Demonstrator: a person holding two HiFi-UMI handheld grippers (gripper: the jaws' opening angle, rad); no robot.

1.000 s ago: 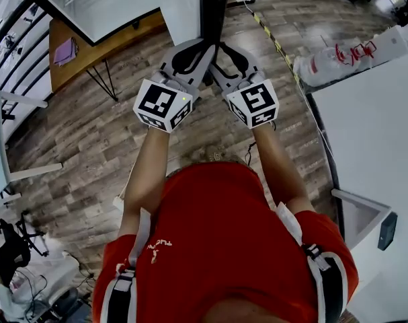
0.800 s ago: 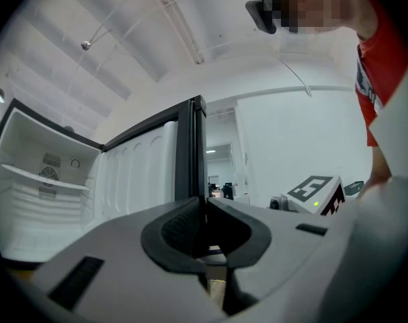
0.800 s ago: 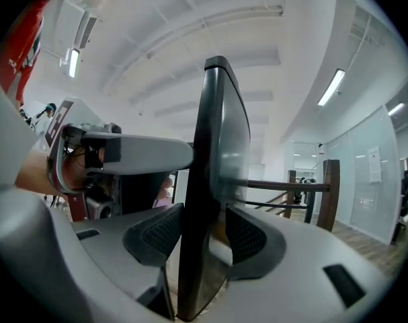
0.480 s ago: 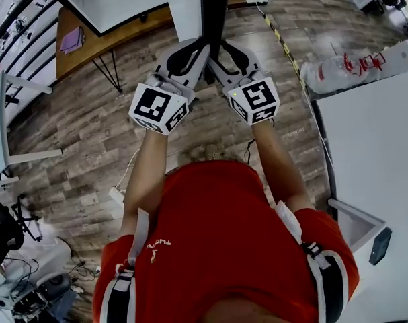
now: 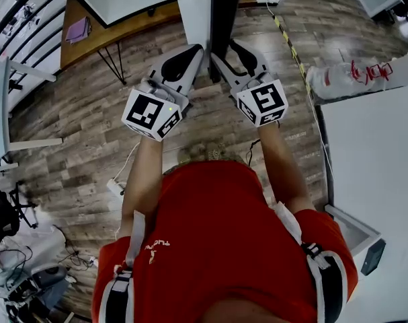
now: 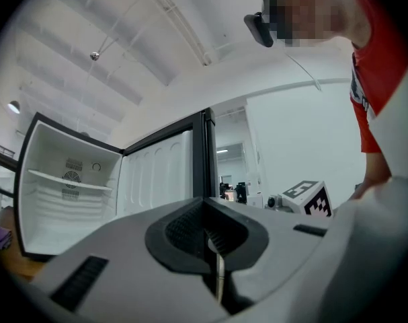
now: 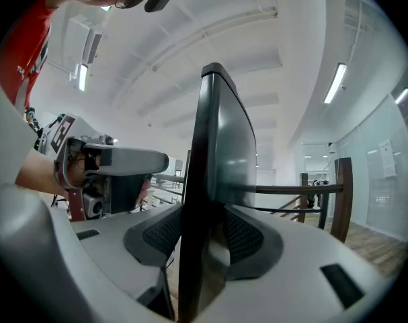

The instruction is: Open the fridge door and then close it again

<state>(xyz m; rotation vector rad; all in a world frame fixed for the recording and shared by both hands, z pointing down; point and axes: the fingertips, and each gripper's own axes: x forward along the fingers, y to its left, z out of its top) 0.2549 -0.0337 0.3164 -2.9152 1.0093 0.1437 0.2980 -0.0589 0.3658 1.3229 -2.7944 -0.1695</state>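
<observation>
we are standing at the free edge of the tall, dark, glossy fridge door [image 5: 225, 9], which is hanging well open from the white, boxy fridge cabinet [image 6: 66, 194]. its bare shelf and back wall are showing off to the left. the door is reaching us edge-on, and that looks like the reason both tools are pointing nearly level at it: the thin edge is the easiest part to pinch and steer.

the grey plastic right gripper [image 7: 202, 237] is doing the work. its jaws are standing wide, and the door edge [image 7: 214, 153] is running straight up between the ribbed black pads [image 7: 247, 237], which are pressing on both faces. we are judging that to be a firm clamp.

the grey plastic left gripper [image 6: 205, 231] is idling just beside it, on the side of the door's white ribbed inner lining [image 6: 156, 173]. its jaws have just been closing and are now meeting with nothing between them. from above, it [image 5: 193, 52] is sitting next to the door but holding nothing.

with the door this far out, we are reckoning the opening half is done and the swing back is what remains.
</observation>
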